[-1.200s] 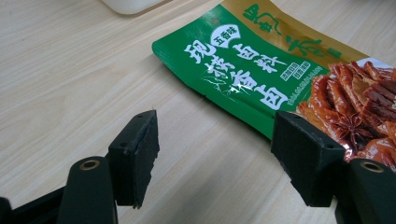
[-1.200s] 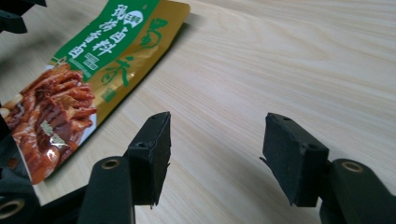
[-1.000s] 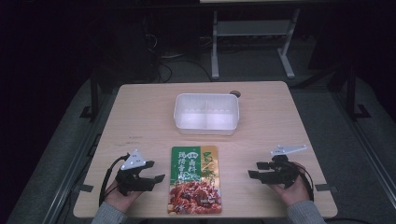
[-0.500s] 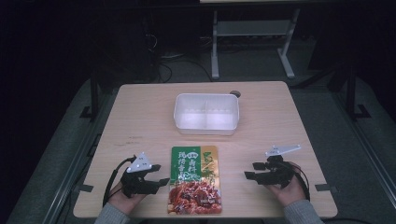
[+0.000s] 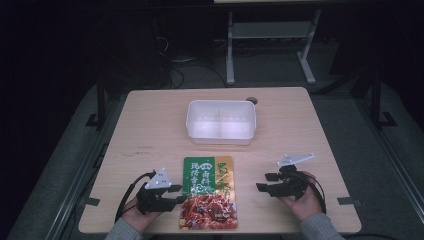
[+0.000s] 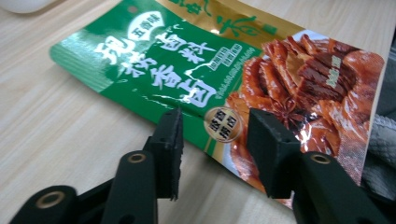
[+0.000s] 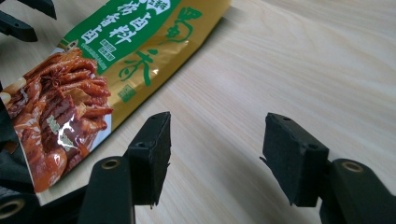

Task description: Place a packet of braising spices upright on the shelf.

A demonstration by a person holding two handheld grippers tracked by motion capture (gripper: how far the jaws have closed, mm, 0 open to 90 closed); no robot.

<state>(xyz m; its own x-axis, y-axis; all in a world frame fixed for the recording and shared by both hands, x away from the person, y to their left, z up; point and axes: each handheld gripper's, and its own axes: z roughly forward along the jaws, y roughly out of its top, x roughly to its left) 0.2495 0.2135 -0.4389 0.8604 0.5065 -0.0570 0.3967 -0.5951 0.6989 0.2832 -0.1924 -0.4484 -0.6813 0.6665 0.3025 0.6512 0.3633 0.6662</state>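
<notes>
A flat food pouch (image 5: 208, 191), green and gold with a picture of red-brown meat, lies near the table's front edge. My left gripper (image 5: 176, 194) is open at the pouch's left edge; in the left gripper view its jaws straddle that edge of the pouch (image 6: 224, 79), left gripper (image 6: 215, 133) with nothing pinched. My right gripper (image 5: 263, 183) is open over bare wood to the right of the pouch. In the right gripper view the right gripper (image 7: 217, 140) has empty jaws and the pouch (image 7: 98, 70) lies to its left.
A white two-compartment plastic container (image 5: 221, 121) stands empty at the middle of the wooden table (image 5: 150, 130). A small dark round object (image 5: 252, 100) sits behind its right corner. A metal stand (image 5: 270, 35) and cables are on the floor beyond.
Both grippers have moved inward toward the pouch; the left one has reached its left edge. The pouch and container have not moved.
</notes>
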